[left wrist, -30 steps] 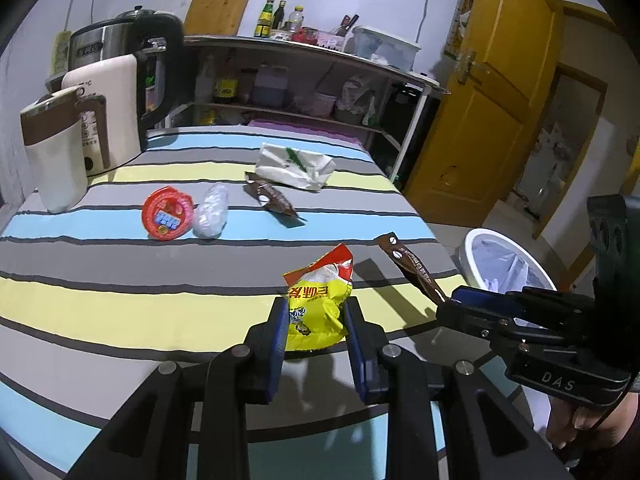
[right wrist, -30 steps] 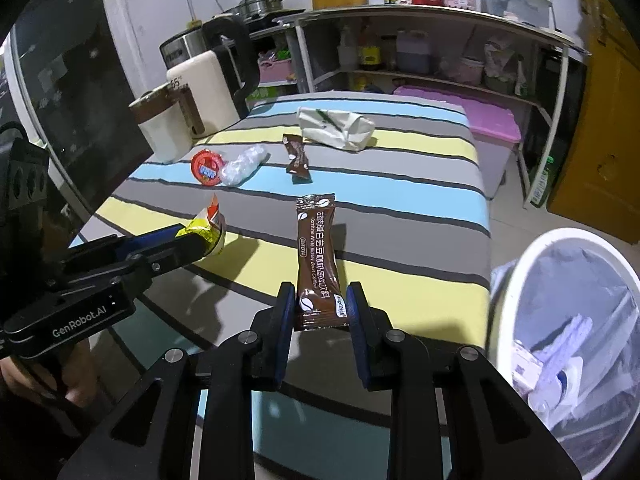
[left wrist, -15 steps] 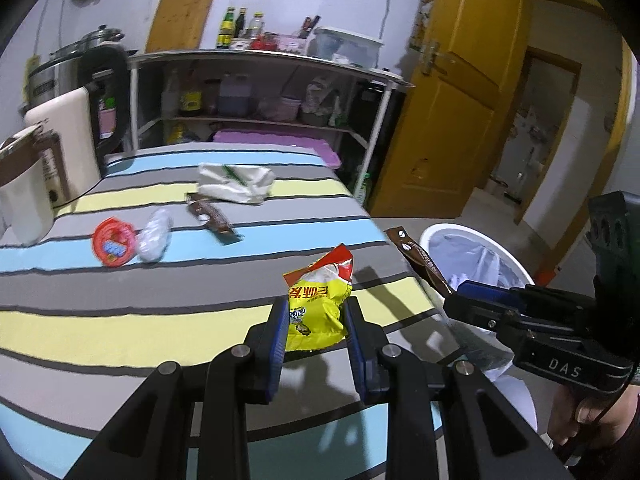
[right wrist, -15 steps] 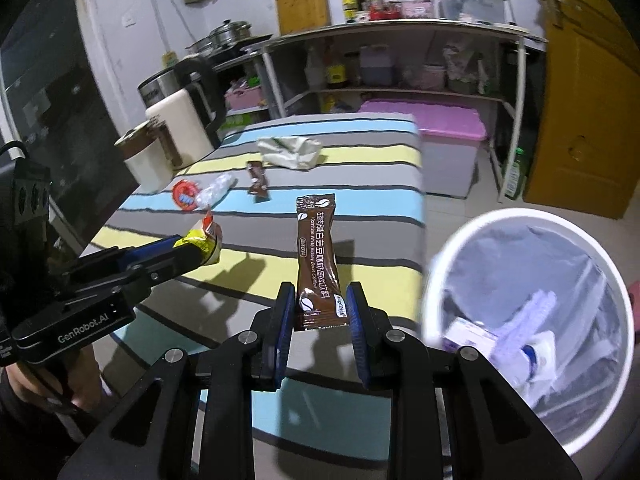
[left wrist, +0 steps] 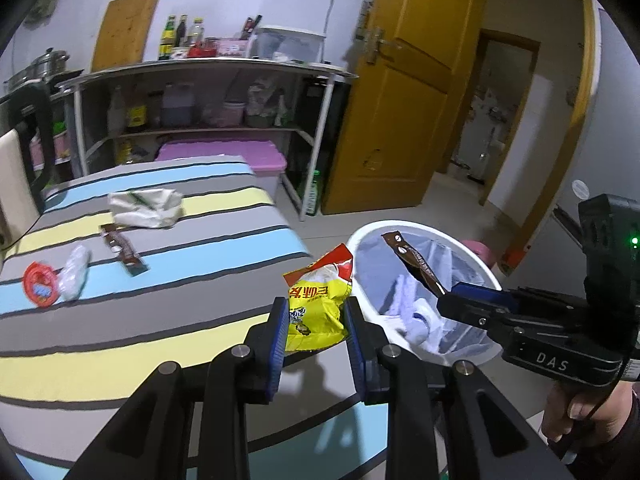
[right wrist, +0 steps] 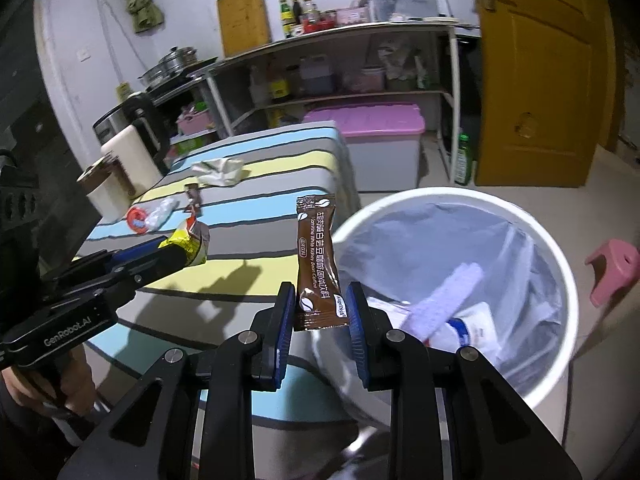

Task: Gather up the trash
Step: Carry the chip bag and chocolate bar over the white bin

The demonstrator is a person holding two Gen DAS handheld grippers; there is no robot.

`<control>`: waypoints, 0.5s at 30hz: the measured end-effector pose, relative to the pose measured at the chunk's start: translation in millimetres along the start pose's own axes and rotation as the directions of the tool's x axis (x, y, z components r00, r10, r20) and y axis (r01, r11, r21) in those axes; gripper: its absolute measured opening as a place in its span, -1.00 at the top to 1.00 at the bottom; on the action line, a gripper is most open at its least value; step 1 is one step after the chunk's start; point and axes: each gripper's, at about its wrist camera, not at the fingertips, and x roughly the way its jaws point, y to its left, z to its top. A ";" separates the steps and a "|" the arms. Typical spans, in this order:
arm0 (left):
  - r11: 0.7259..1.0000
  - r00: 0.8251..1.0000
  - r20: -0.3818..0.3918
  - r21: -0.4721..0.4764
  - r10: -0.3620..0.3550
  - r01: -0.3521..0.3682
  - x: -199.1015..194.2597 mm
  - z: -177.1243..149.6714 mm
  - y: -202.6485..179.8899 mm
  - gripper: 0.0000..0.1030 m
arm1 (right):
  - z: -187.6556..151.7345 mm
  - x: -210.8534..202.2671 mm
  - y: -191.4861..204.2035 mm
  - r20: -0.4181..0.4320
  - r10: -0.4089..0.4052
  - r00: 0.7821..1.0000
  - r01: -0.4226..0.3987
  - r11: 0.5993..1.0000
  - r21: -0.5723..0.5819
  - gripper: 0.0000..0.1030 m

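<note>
My left gripper (left wrist: pixel 316 320) is shut on a yellow and red snack bag (left wrist: pixel 318 300), held above the table's right edge beside the white trash bin (left wrist: pixel 436 354). My right gripper (right wrist: pixel 320 312) is shut on a brown coffee sachet (right wrist: pixel 318 264), held at the bin's (right wrist: pixel 560 364) left rim; the sachet (left wrist: pixel 414 264) shows over the bin in the left wrist view. On the striped table (left wrist: pixel 120 320) lie a brown wrapper (left wrist: pixel 122 250), a crumpled white bag (left wrist: pixel 146 208), a red lid (left wrist: pixel 40 288) and a clear wrapper (left wrist: pixel 74 272).
The bin holds white and purple trash in a clear liner. A kettle (right wrist: pixel 132 152) and a mug (right wrist: pixel 102 188) stand at the table's far left. A shelf rack (left wrist: pixel 208 100), a pink-lidded box (right wrist: pixel 376 148), a yellow door (left wrist: pixel 404 92) and a pink stool (right wrist: pixel 612 268) surround it.
Both grippers have swung right from over the table toward the bin, each keeping its piece of trash. The bin now fills much more of both views.
</note>
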 end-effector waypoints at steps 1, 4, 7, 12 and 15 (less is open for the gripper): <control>1.000 1.000 -0.001 0.006 -0.009 0.009 2.5 1.4 -4.2 0.45 | -0.4 -1.0 -3.1 0.001 -0.004 1.000 0.004 1.000 0.005 0.47; 0.999 1.000 -0.001 0.018 -0.029 0.029 7.7 4.5 -12.1 0.45 | -1.4 -4.4 -11.8 0.004 -0.024 1.000 0.024 0.999 0.024 0.47; 0.998 0.999 -0.003 0.032 -0.048 0.048 13.8 8.4 -20.9 0.45 | -2.3 -9.7 -20.2 0.011 -0.043 0.999 0.043 0.998 0.038 0.47; 0.996 0.997 -0.009 0.049 -0.073 0.073 22.3 11.4 -32.7 0.45 | -3.4 -15.7 -31.3 0.019 -0.065 0.998 0.064 0.996 0.059 0.47; 0.995 0.996 -0.016 0.059 -0.085 0.085 27.6 12.7 -38.8 0.45 | -4.5 -16.9 -36.9 0.019 -0.074 0.997 0.073 0.995 0.073 0.47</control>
